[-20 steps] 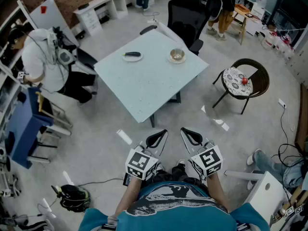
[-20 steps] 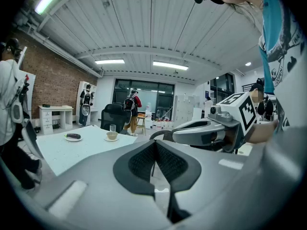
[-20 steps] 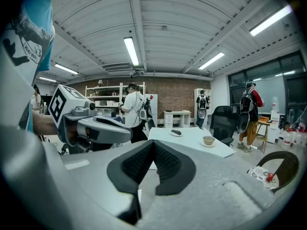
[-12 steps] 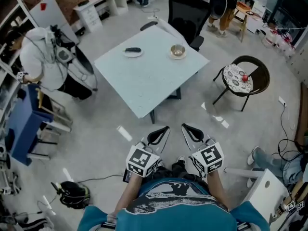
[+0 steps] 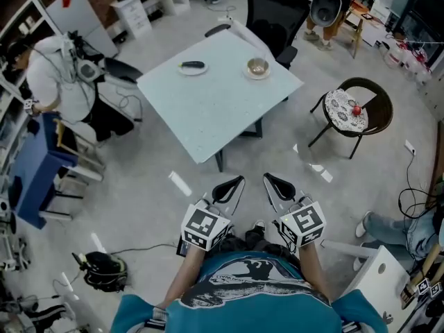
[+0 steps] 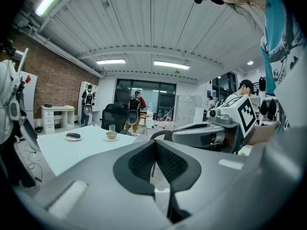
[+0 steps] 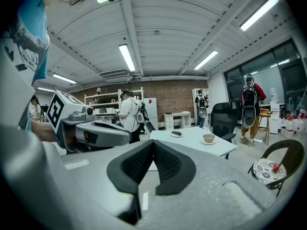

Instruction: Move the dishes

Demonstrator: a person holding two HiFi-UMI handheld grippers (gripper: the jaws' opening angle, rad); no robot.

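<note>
— What is seen of the floor and the furniture?

— A pale, glossy grey floor (image 5: pixel 152 186) is seen, with a light square table (image 5: pixel 208 109) set at an angle on it. A black office chair (image 5: pixel 274 12) is placed at the table's far corner. A round dark chair (image 5: pixel 380 109) with a patterned cushion is stood apart to the right.

— And the walls and the light?

— A red brick wall (image 6: pixel 53 75) is shown, with a low white shelf unit (image 5: pixel 156 2) set against it. Dark-framed windows (image 7: pixel 268 75) are seen on another side. The ribbed white ceiling (image 6: pixel 144 23) is lit by long strip lights (image 6: pixel 171 64).
</note>
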